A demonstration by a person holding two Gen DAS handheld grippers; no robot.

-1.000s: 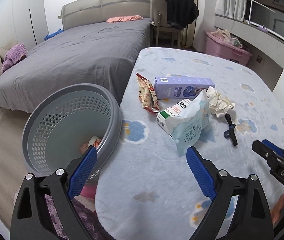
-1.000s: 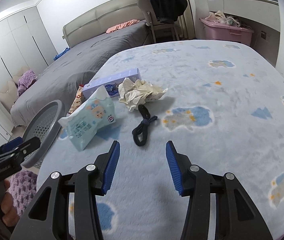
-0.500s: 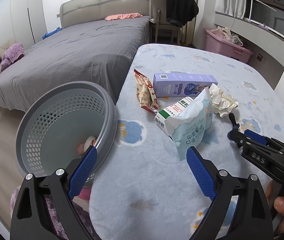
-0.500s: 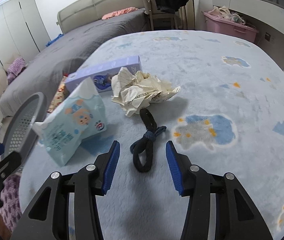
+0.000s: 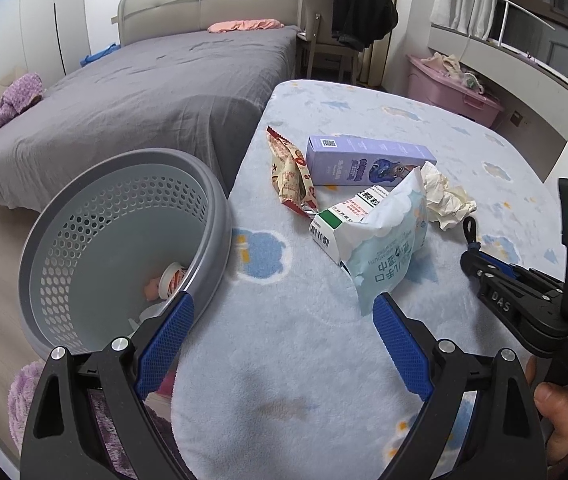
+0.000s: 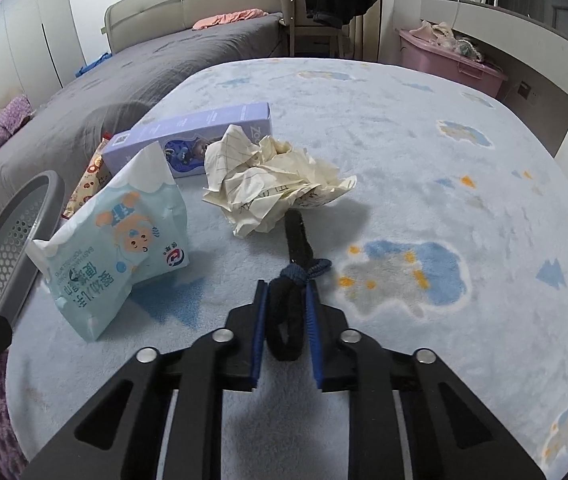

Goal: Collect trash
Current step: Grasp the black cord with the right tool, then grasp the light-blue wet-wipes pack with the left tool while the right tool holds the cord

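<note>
The right gripper (image 6: 285, 304) has just been closing and pinches the black band (image 6: 288, 312) on the blanket (image 6: 423, 152). The soft band could slip out on the way to the bin (image 5: 124, 240). The left gripper (image 5: 280, 320) is spread wide.

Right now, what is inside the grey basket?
In the grey basket: a small round cup and something pinkish at the bottom. The left gripper and the near rim cover the rest.
</note>
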